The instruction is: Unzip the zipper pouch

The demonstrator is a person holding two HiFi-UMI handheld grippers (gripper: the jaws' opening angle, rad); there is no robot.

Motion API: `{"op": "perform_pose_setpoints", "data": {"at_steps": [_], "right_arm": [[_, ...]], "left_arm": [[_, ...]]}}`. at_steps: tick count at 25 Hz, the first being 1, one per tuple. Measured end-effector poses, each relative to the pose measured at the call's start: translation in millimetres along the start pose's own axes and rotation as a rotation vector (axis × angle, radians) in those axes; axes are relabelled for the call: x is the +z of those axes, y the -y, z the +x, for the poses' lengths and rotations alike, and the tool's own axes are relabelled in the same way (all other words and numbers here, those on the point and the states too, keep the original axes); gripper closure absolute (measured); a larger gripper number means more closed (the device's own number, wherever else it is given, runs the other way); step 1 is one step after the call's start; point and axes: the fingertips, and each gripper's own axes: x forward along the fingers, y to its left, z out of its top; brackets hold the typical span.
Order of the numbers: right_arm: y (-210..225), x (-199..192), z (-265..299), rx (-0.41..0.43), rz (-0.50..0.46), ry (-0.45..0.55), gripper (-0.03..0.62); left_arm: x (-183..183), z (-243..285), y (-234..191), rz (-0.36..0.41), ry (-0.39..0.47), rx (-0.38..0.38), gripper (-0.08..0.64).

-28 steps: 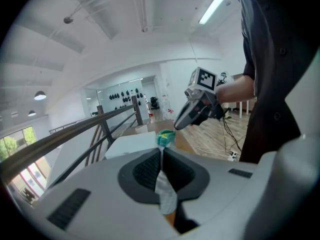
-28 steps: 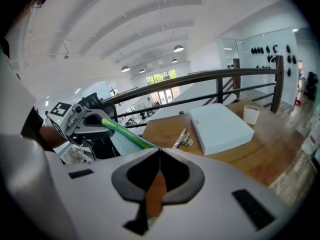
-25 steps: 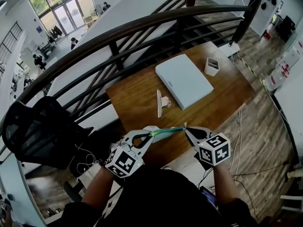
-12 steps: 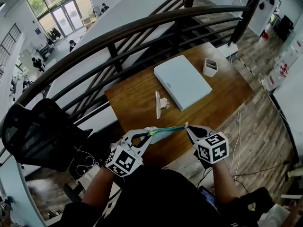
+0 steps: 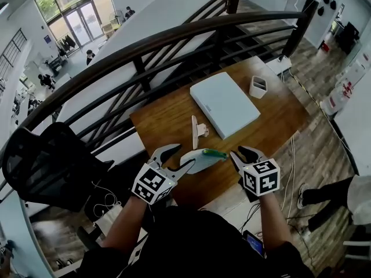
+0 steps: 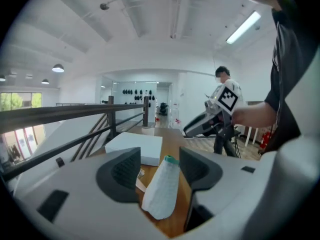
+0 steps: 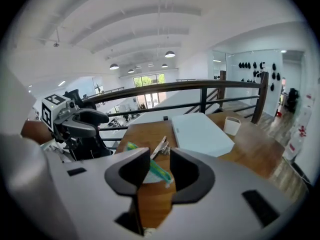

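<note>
Chair (image 5: 46, 161) shows only in head view, pouch (image 5: 200, 158) in all three.

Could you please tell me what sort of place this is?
Probably a mezzanine in an open office or lab: a dark railing overlooks a lower floor with glass doors, and a wooden table and black office chair stand beside it.
</note>
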Motion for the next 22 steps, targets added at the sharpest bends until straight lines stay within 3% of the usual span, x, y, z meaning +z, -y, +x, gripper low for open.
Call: {"op": "perform_pose_setpoints", "data": {"at_steps": [8,13,16,22], "right_arm": [[9,5,-12,-0.017,0.044,0.076,0.483],[16,17,-26,-0.043,0.060,0.181,0.537],[20,28,-39,-0.067,0.053,0.262,0.589],[25,49,-71,-0.089,0.050,0.446,0.597]], "left_arm": [[-6,-16,-20,-0.035,0.029,0.063,0.322],[7,-22,-32,-0.031,0.073,0.107,0.334],[23,-32,-38,-0.031,0.112,0.166,0.408],[52,-58,-47,-0.068,0.222,0.271,0.519]]}}
